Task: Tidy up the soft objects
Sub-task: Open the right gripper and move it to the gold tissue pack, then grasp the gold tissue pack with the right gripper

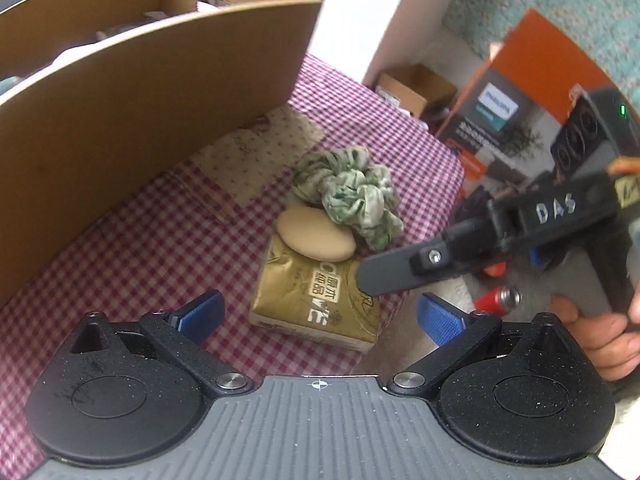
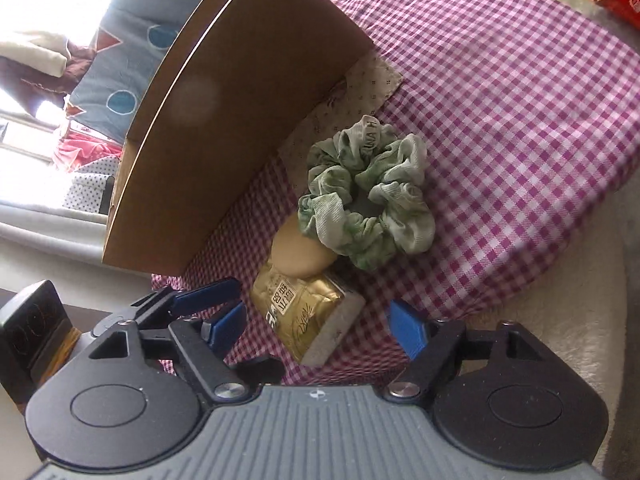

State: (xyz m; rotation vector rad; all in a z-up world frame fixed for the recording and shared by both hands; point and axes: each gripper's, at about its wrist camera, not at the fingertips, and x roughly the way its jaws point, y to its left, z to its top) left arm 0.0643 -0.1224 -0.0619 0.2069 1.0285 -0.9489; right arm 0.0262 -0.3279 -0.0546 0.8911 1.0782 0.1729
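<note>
both pairs of jaws stand apart with nothing between them: the left gripper [image 1: 318, 314] and the right gripper [image 2: 316, 328] each frame the gold tissue pack [image 1: 316, 304] without touching it. taking that pack as the landmark, a beige round puff [image 1: 316, 238] rests partly on its far end, and the green scrunchie [image 1: 352, 196] lies just beyond, lapping the puff. the cardboard box [image 1: 140, 92] rises to the left of the pack, on the checked cloth [image 1: 120, 248], and is probably where the soft things belong. the pack sits near the cloth's edge. the risks, as i judge them: closing on the pack could tip the puff off or push the pack over the edge; both grippers crowd one spot, so their fingers may knock together; a shallow pinch on the scrunchie could let it slip.
</note>
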